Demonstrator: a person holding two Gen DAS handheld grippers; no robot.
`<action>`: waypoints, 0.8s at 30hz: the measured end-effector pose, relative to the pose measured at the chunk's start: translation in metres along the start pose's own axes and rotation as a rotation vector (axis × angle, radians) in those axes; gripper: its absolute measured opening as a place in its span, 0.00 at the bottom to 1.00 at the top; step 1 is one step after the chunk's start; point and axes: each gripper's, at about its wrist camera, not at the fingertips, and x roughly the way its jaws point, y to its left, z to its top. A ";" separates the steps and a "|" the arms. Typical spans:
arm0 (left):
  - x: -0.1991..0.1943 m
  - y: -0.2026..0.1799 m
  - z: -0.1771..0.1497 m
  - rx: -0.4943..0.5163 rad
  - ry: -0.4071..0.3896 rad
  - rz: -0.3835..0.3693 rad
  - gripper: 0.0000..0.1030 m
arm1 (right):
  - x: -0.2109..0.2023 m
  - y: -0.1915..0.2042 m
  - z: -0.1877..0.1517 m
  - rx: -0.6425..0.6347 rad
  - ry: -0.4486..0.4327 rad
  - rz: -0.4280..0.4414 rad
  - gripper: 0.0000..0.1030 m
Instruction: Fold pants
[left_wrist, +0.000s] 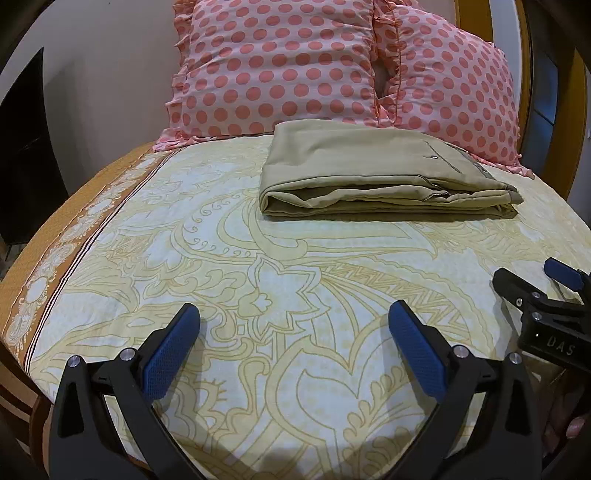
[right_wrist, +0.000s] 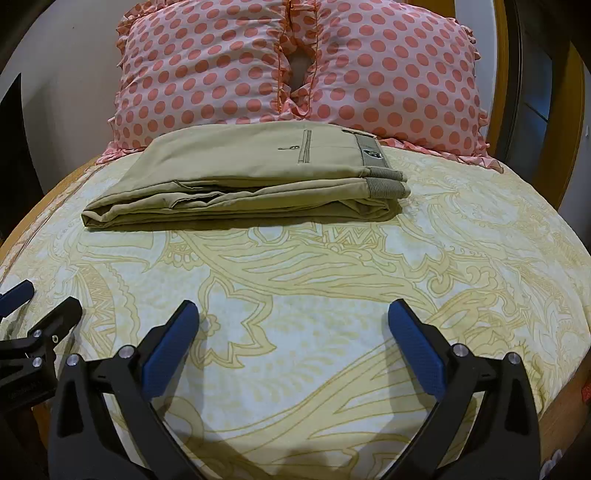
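Note:
The khaki pants (left_wrist: 376, 173) lie folded into a flat rectangular stack on the bed, just in front of the pillows; in the right wrist view the pants (right_wrist: 243, 177) show a back pocket and the ribbed waistband at the right end. My left gripper (left_wrist: 293, 317) is open and empty, hovering over the bedsheet well short of the pants. My right gripper (right_wrist: 293, 317) is also open and empty, at a similar distance. Each gripper shows in the other's view: the right one at the right edge (left_wrist: 532, 280), the left one at the left edge (right_wrist: 40, 299).
The bed has a yellow floral sheet (left_wrist: 258, 280) with an orange border on the left. Two pink polka-dot pillows (left_wrist: 280, 70) lean against the wall behind the pants. A wooden frame (right_wrist: 572, 122) stands at the right.

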 end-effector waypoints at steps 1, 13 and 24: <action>0.000 0.000 0.000 0.000 0.001 -0.001 0.99 | 0.000 0.000 0.000 0.000 0.000 0.000 0.98; 0.001 0.000 0.000 -0.001 0.005 -0.001 0.99 | 0.000 0.000 0.000 0.000 0.000 0.000 0.98; 0.001 0.002 0.001 0.001 0.006 -0.003 0.99 | 0.000 0.000 0.000 0.008 -0.013 -0.008 0.98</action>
